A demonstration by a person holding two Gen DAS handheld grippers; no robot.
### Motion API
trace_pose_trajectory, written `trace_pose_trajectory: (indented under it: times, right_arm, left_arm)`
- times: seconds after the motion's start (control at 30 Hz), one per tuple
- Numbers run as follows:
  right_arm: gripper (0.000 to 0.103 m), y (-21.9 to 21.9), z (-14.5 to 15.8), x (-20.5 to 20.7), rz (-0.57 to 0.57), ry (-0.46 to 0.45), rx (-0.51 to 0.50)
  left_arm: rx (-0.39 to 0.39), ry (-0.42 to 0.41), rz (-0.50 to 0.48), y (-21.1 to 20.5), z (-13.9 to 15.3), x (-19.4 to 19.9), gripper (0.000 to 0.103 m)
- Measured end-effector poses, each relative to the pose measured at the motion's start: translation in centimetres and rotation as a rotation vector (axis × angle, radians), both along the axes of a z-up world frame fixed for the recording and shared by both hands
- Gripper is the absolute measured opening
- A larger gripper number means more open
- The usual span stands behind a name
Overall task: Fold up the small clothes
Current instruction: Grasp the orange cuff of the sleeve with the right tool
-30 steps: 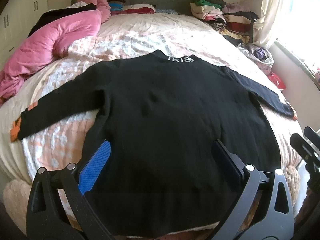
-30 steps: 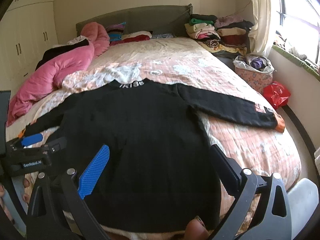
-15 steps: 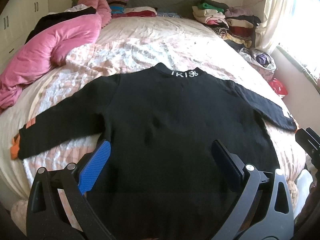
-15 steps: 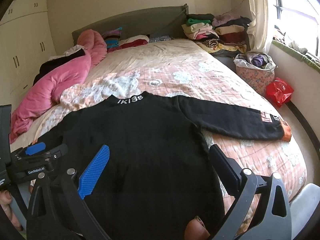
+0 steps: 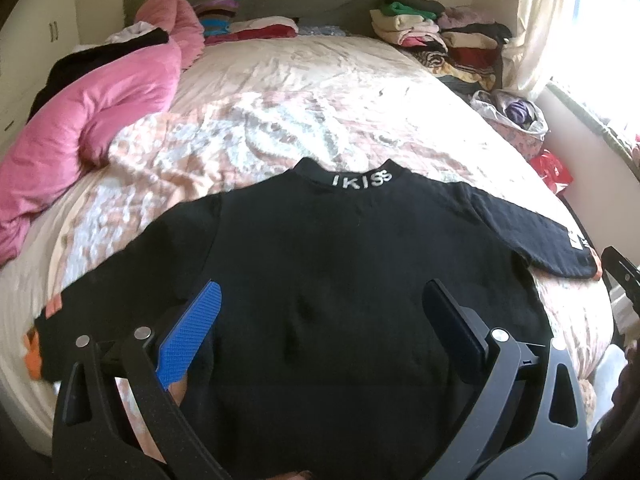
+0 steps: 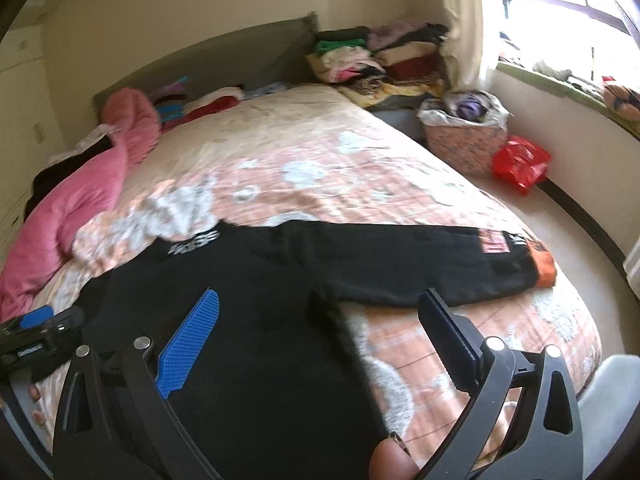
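A black long-sleeved sweater [image 5: 328, 280] with white letters on its collar lies flat on the bed, both sleeves spread out; it also shows in the right wrist view [image 6: 248, 320]. Its sleeves have orange cuffs: the left cuff [image 5: 34, 354] and the right cuff [image 6: 542, 266]. My left gripper [image 5: 320, 304] is open and empty above the sweater's lower body. My right gripper [image 6: 320, 312] is open and empty above the sweater's right side, below the right sleeve [image 6: 420, 268]. The other gripper shows at the left edge of the right wrist view [image 6: 36, 328].
The bed [image 5: 300, 92] has a peach flowered quilt. A pink duvet [image 5: 88, 120] lies along its left side. Folded clothes [image 5: 440, 40] are stacked at the back right. A basket [image 6: 464, 136] and a red bag [image 6: 520, 164] stand on the floor by the window wall.
Both grippers have pulled back and risen from the sweater. The right wrist view has swung right, toward the right sleeve. Both grippers stay open.
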State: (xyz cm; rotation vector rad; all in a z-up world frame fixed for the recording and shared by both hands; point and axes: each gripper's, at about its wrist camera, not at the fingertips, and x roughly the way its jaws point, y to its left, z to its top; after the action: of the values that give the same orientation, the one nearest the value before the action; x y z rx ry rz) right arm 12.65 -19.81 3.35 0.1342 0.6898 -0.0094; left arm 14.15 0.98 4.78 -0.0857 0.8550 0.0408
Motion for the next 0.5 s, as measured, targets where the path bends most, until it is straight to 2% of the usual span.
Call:
trace_pose_trajectory:
  times: [0.5]
  right_arm:
    - [0.099,-9.0,-3.3,3.6,-0.226,0.066,0.078]
  left_arm:
    - [-0.028,0.058,-0.067,-3.0,-2.6,5.1,0.095]
